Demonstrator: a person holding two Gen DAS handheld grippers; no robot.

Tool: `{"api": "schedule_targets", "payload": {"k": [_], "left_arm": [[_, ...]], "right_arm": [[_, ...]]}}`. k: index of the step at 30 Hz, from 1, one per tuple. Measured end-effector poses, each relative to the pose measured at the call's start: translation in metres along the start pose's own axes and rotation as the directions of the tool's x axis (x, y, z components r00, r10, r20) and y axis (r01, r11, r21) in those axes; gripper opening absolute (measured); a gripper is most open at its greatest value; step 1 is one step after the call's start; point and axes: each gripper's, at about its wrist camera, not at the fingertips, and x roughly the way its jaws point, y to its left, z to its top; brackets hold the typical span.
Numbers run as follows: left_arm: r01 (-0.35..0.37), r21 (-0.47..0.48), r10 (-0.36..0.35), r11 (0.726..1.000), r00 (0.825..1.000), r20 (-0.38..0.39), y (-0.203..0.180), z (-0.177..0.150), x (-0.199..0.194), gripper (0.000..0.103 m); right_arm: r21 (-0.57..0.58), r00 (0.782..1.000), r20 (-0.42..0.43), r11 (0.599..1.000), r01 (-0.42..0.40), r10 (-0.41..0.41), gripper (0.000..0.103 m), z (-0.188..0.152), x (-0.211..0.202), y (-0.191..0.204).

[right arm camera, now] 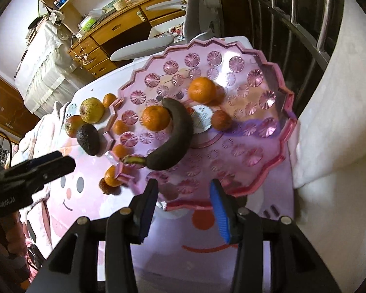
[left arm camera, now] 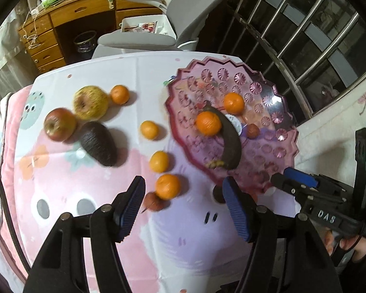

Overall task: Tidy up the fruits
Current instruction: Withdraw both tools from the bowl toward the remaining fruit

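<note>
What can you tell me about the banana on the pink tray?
The banana is overripe, its skin almost black, with a yellowish stem end toward the cameras. It lies curved on the clear pink tray, near the middle. One mandarin sits in its inner curve, seemingly touching it. No gripper touches it.

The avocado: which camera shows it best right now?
The left wrist view: the avocado lies whole and unobstructed on the cloth beside the red apple. The right wrist view shows it smaller, far off left near the tray's edge.

Wooden desk (left arm camera: pixel 85 14), grey chair (left arm camera: pixel 183 12), barred dark window (left arm camera: pixel 305 36) behind
</note>
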Motion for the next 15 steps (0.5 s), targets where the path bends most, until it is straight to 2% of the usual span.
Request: {"api": "schedule_targets", "payload": {"k": [7,15], "left_arm": [[0.001,-0.001,-0.001,1.000,1.000,0.006,0.041,-0.030,-0.024,0.065],[-0.011,0.021,0.011,1.000,1.000,-0.018,0.098,-0.060,-0.052,0.065]], "right_arm": [[0.059,1.000,-0.024,0.998,0.014,-0.013,0.044,-0.015,0.002,0.032],[0.150,1.000,0.008,0.989,-0.008,0.007,0.044,-0.038,0.001,0.079]]}}
